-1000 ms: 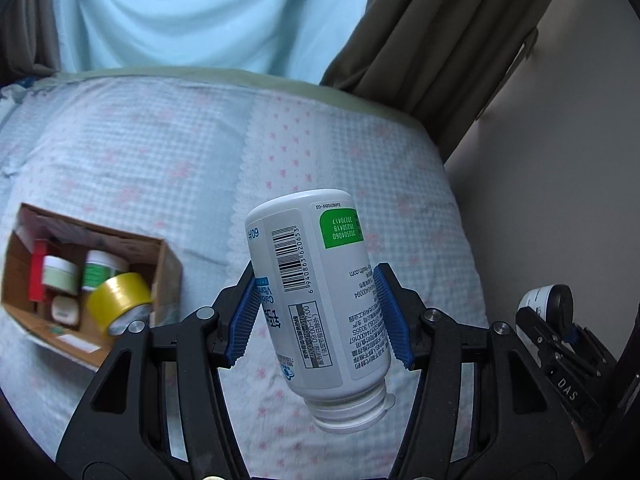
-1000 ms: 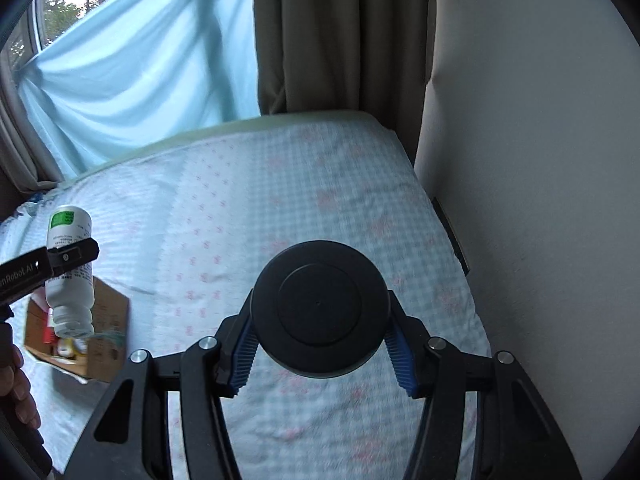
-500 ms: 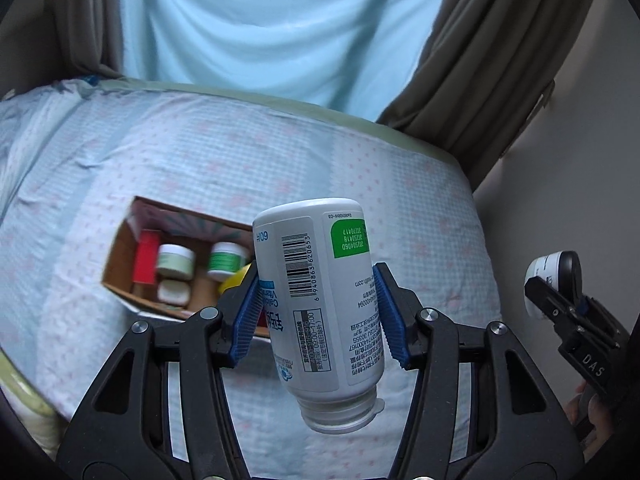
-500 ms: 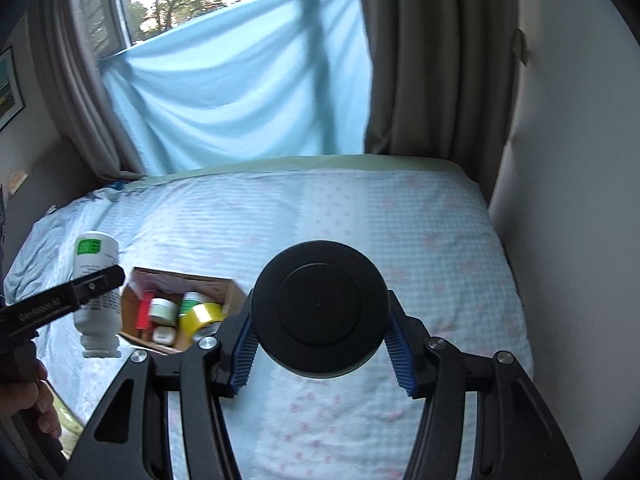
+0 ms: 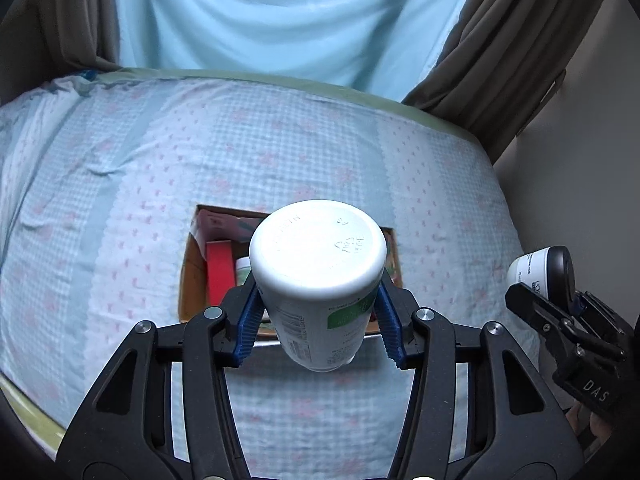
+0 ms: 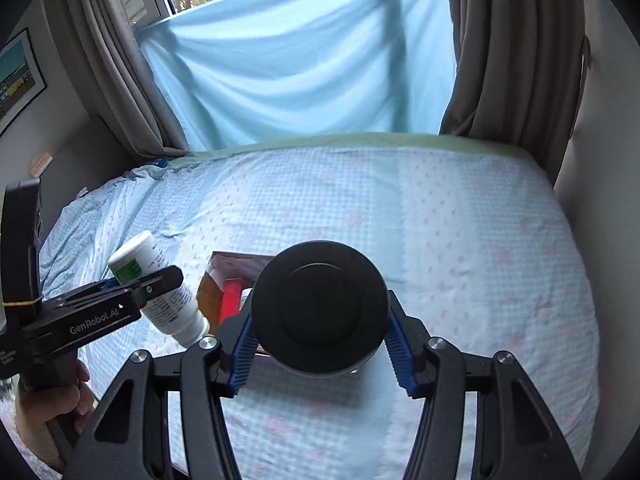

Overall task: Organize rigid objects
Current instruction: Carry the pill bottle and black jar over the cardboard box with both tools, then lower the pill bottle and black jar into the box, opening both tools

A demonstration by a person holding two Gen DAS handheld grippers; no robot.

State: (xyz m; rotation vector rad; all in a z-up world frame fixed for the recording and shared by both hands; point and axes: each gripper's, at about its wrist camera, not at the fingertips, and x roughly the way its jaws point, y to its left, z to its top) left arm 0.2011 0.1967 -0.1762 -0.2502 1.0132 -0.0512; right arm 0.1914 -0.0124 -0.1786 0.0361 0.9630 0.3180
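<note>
Right now your left gripper [image 5: 320, 320] carries the white bottle [image 5: 318, 256] upside down, its flat base toward the camera and its cap end pointing down; the jaws are closing, blue pads against the bottle's sides. It hangs over the cardboard box [image 5: 192, 276] on the bed [image 5: 120, 184], hiding most of the box's inside; only a red carton [image 5: 219, 270] and part of a green-lidded jar [image 5: 242, 270] show past it. Your right gripper [image 6: 320, 344] is clamped narrowly on a black-lidded jar [image 6: 320, 306], which likewise covers the box from that side. Beyond the checked sheet, a pale blue cloth [image 6: 304, 68] hangs across the window between grey curtains [image 6: 516, 48]. Your hand [image 6: 52, 412] shows at the lower left of the right wrist view.
</note>
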